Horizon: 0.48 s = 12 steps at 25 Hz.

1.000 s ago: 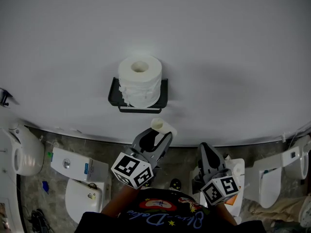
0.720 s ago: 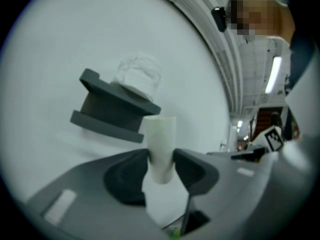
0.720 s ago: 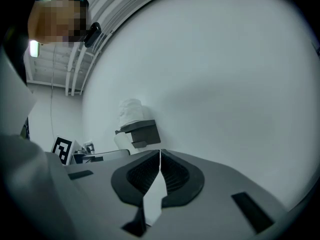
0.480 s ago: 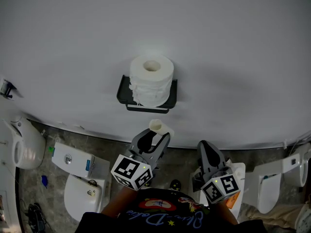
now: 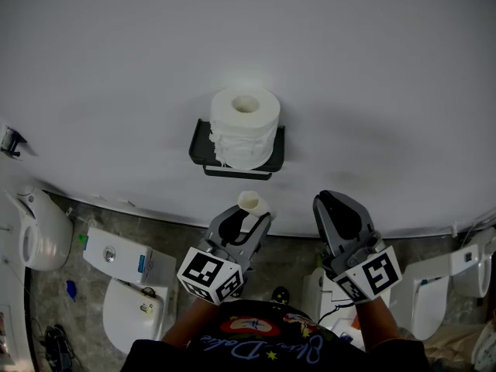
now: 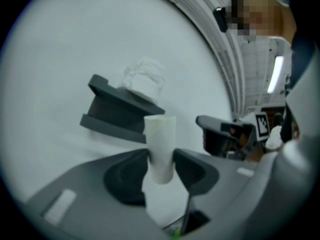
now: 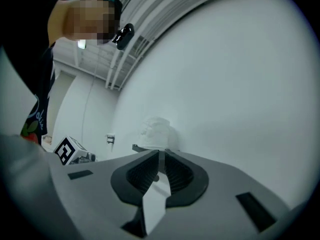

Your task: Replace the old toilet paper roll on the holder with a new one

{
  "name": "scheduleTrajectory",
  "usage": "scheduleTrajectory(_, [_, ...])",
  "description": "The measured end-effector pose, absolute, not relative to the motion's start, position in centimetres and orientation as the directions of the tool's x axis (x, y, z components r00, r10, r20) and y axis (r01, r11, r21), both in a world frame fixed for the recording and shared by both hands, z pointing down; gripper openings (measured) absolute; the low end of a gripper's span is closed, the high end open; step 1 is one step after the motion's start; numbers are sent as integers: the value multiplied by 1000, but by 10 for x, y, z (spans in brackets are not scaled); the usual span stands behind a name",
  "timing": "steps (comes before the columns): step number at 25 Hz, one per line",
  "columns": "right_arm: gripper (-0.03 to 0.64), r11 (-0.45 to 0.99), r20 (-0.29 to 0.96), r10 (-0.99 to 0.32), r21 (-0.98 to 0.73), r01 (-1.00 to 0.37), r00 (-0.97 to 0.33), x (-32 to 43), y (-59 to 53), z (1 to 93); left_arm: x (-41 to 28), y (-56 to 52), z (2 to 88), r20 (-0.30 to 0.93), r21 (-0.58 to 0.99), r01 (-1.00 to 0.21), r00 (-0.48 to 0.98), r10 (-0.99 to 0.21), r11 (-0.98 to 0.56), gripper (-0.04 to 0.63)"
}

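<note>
A full white toilet paper roll [image 5: 245, 126] stands on end on the black wall holder [image 5: 200, 151]. Below it, my left gripper [image 5: 249, 220] is shut on an empty pale cardboard tube [image 5: 252, 202], which sticks up between the jaws. In the left gripper view the tube [image 6: 160, 149] is upright, pinched at its lower half, with the holder [image 6: 117, 115] and roll [image 6: 145, 76] behind it. My right gripper [image 5: 335, 206] is shut and empty, level with the left one, below and right of the holder. In the right gripper view its jaws [image 7: 159, 162] meet, pointing at the roll [image 7: 156, 133].
A plain white wall [image 5: 372, 76] fills the upper view. Low down on the floor are a white cistern [image 5: 128, 263], a toilet [image 5: 35, 239] at the left and more white fixtures [image 5: 434, 285] at the right. A small metal hook [image 5: 8, 142] sits on the wall at far left.
My right gripper has risen and rolled, now closer to the wall and level with the left one. The left gripper with the tube has stayed put.
</note>
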State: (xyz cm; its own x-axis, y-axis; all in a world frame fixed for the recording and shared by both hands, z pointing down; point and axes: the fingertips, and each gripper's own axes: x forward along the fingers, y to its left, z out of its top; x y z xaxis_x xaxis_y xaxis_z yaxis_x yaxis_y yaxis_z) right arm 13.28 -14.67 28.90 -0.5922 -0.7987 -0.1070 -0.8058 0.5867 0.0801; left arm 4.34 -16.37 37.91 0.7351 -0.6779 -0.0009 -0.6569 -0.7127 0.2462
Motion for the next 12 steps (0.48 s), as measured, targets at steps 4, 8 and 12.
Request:
scheduleTrajectory(4, [86,698,-112,-667,252,-670,-737,104,-155,238,38,-162,377,-8,252,-660,730,-683,-708,166])
scheduleTrajectory(8, [147,767,46,-527,457,-451,-849,69,-160,203,26,-160,377,-14,271,-675,710,-704,-686,166])
scheduleTrajectory(12, [173,826,246,-450,480,-295,-859,40,-180,194,13,-160,378,-24,292,-690,687,-727,-662,166])
